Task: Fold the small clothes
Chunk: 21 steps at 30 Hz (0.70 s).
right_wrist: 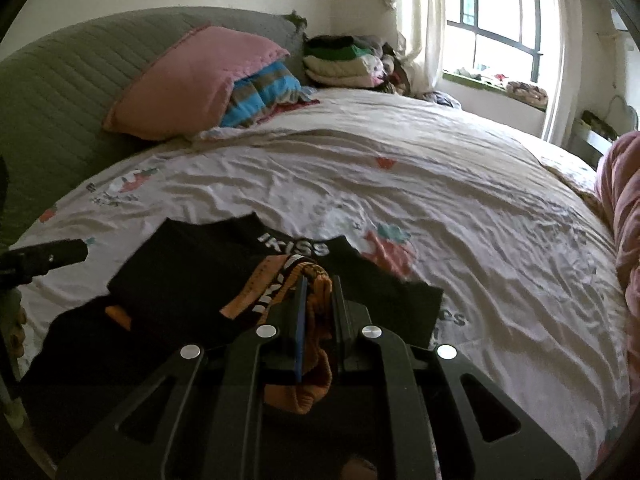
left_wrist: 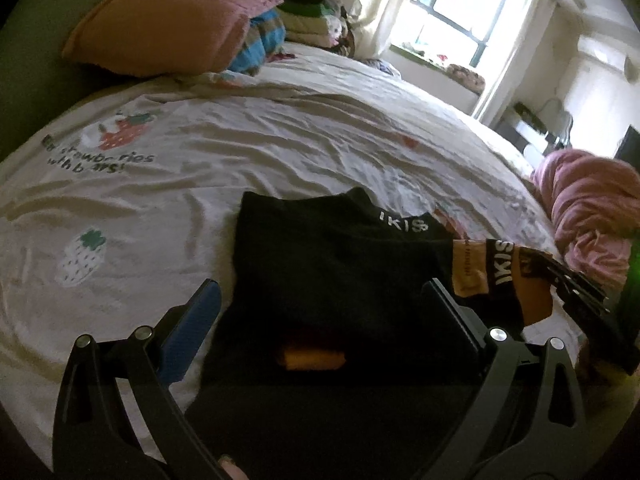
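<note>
On the bed [right_wrist: 460,184], near its close edge, the black underwear [left_wrist: 332,272] is lying flat on the strawberry-print sheet [left_wrist: 248,148]. Your left hand-held gripper [left_wrist: 320,300] is hovering just over it with its fingers spread wide, gripping nothing. Your right hand-held gripper [right_wrist: 318,300] is pinching the orange waistband [right_wrist: 316,280] tight between its pads, lifting that side across the black cloth. A pink pillow [right_wrist: 192,80] is leaning on the headboard [right_wrist: 60,80].
</note>
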Motion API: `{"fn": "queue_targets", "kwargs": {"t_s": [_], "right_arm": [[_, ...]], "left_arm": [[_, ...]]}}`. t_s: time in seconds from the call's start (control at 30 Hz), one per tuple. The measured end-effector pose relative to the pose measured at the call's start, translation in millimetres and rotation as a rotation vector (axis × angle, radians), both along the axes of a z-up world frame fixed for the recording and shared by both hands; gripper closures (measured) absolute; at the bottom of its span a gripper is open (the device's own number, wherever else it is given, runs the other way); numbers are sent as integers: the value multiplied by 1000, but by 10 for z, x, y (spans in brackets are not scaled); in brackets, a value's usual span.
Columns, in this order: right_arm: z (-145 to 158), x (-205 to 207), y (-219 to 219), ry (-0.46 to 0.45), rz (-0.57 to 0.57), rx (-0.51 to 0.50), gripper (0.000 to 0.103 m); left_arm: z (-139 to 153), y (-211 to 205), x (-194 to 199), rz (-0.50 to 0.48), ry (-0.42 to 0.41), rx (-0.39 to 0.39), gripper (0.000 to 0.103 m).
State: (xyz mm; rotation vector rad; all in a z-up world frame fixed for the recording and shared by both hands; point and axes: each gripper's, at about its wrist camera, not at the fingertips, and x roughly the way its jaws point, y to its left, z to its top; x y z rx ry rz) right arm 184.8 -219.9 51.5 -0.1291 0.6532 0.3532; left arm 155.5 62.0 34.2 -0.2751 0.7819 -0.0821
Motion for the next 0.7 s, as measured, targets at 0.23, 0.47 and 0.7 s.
{"fn": "queue_targets", "kwargs": {"t_s": [0.23, 0.47, 0.7], "right_arm": [[-152, 81, -31, 45, -32, -23, 93], [-236, 124, -17, 58, -52, -56, 92], [-251, 141, -40, 47, -95, -79, 85]], "left_arm": [[-148, -183, 247, -41, 51, 69, 10], [-305, -226, 341, -60, 95, 89, 10], [-388, -221, 379, -63, 111, 92, 10]]}}
